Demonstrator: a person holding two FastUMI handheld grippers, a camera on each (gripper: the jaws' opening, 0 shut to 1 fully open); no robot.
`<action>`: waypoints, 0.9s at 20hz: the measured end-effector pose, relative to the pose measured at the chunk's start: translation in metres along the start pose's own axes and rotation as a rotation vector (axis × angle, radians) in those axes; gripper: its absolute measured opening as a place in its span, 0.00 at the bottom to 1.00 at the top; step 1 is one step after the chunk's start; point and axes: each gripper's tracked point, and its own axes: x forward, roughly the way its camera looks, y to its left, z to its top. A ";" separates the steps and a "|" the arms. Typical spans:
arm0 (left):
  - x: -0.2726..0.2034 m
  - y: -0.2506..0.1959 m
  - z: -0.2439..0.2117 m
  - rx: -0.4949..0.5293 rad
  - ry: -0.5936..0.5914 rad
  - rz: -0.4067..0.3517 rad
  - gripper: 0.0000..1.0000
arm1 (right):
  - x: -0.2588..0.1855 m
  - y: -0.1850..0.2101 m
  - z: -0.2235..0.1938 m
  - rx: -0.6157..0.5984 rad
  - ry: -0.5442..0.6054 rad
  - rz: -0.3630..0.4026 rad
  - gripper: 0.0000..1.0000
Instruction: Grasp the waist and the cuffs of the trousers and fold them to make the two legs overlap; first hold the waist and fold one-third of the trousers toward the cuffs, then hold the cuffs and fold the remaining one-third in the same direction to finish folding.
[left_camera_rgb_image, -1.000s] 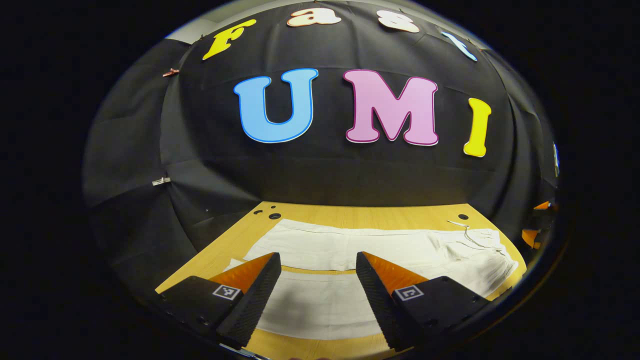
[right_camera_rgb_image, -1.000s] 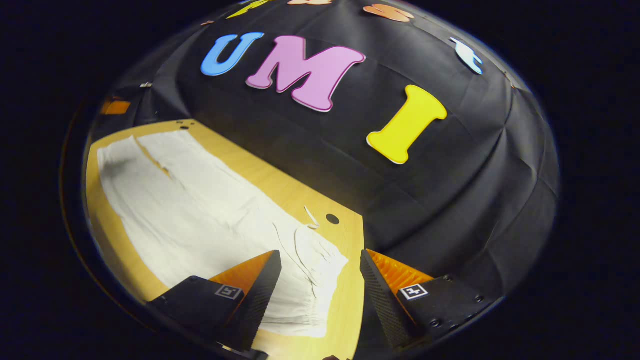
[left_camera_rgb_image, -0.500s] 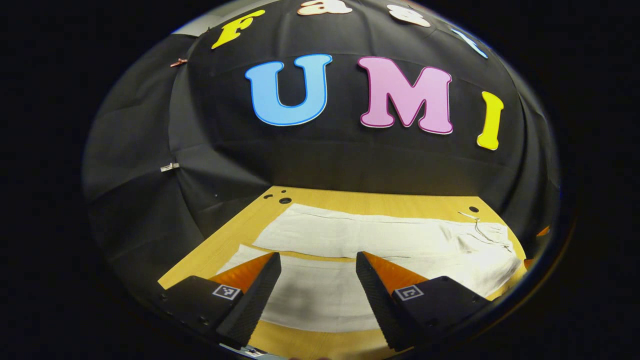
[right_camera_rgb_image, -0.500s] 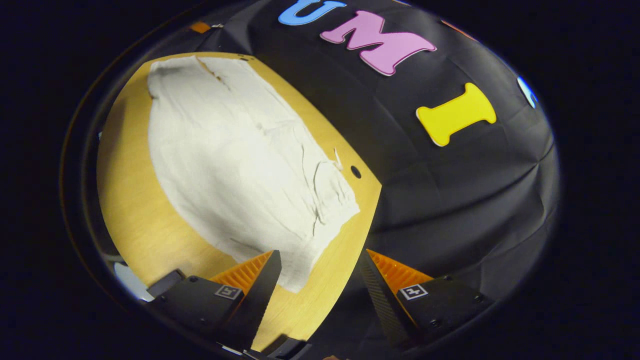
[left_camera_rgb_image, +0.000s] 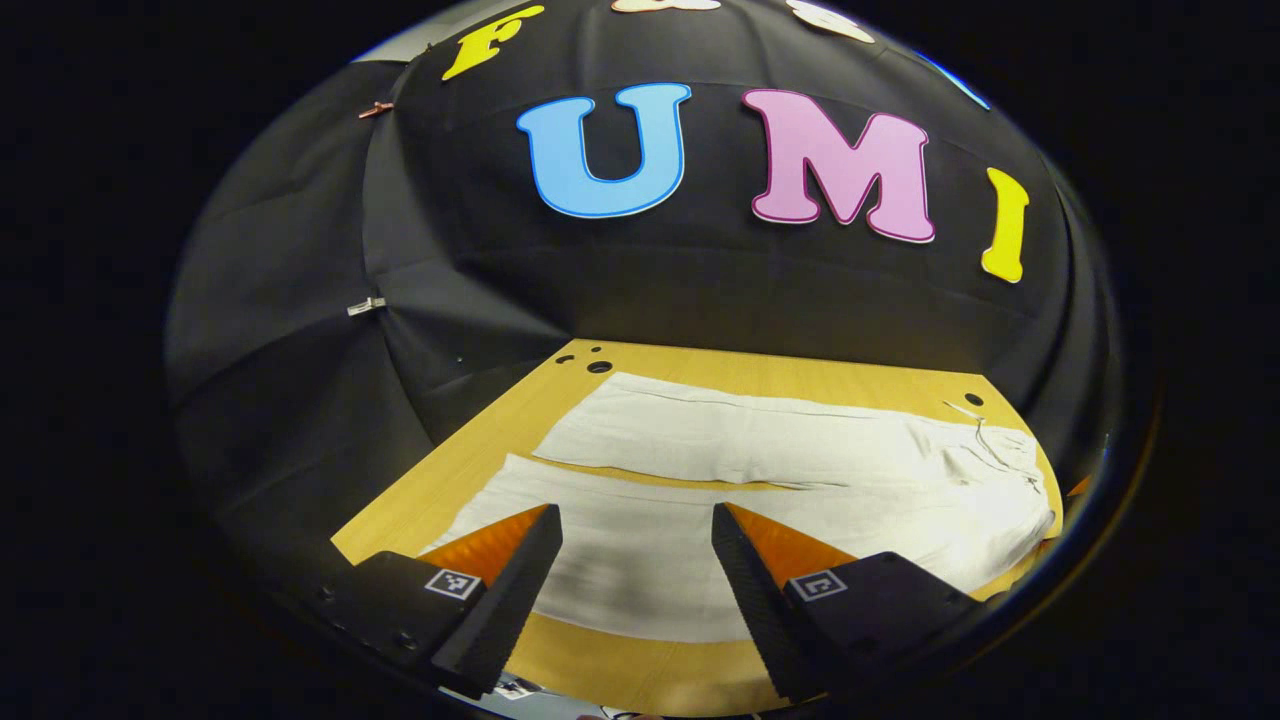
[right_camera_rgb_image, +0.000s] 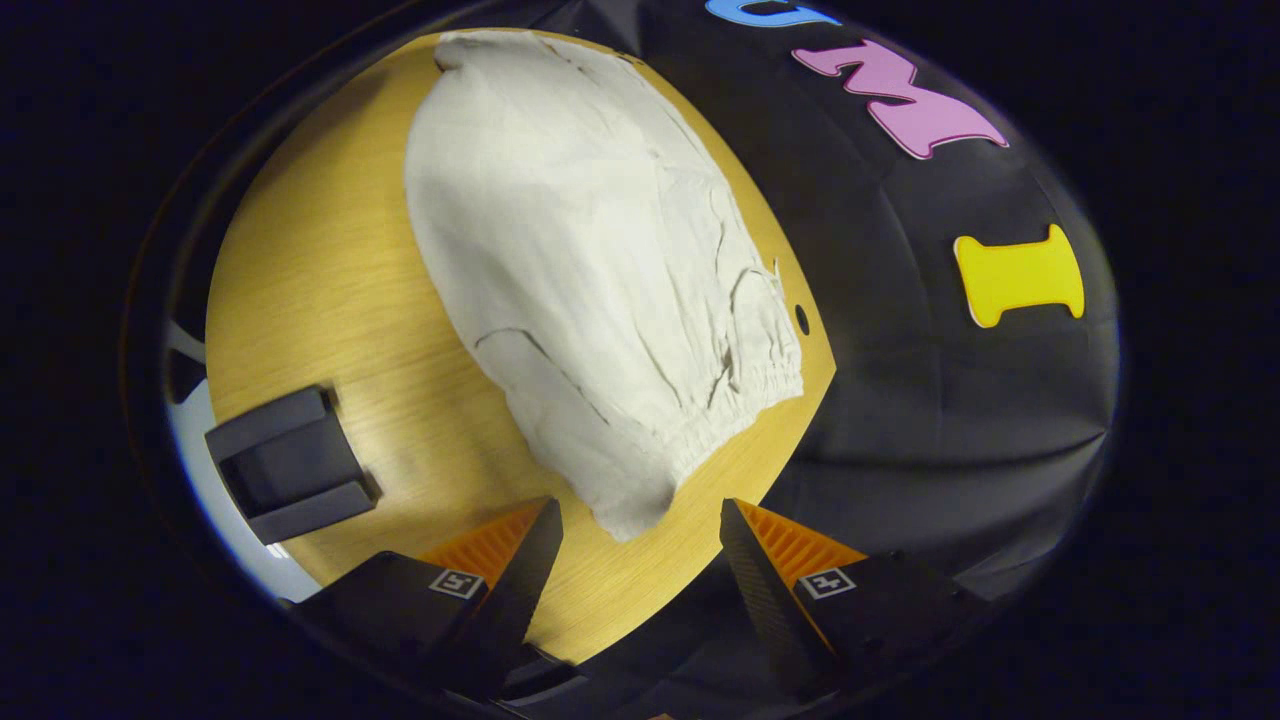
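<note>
We find the trousers (left_camera_rgb_image: 760, 500) spread flat along the table (left_camera_rgb_image: 640, 680), two pale legs lying side by side with a narrow strip of wood showing between them, not yet overlapped. The gathered waist (right_camera_rgb_image: 745, 385) lies toward the table's right end, its near corner just short of the near edge; a drawstring (left_camera_rgb_image: 975, 420) trails off it by a hole in the far right corner. The cuffs (left_camera_rgb_image: 520, 470) reach toward the left end, near two holes in the far left corner.

We judge the cloth light, soft and limp: it will sag and crease when lifted, and a thin single layer could slip a loose pinch. The elasticated waistband's near corner and the near leg's cuff hem offer the thickest, surest holds.

The left gripper (left_camera_rgb_image: 637, 545) hangs over the near leg, fingers spread apart, holding nothing. The right gripper (right_camera_rgb_image: 640, 540) hangs by the waist's near corner, fingers likewise spread and empty. A dark bracket (right_camera_rgb_image: 290, 465) sits at the near edge, well apart from the cloth.
</note>
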 end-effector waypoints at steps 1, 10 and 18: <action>-0.001 0.003 -0.002 -0.001 0.006 0.009 0.96 | 0.002 0.000 0.002 -0.026 -0.004 -0.003 0.94; -0.004 0.019 -0.017 0.003 0.047 0.069 0.96 | 0.033 -0.012 0.022 -0.226 -0.022 -0.031 0.90; -0.010 0.044 -0.038 0.051 0.070 0.118 0.95 | 0.045 0.002 0.018 -0.158 0.070 0.129 0.39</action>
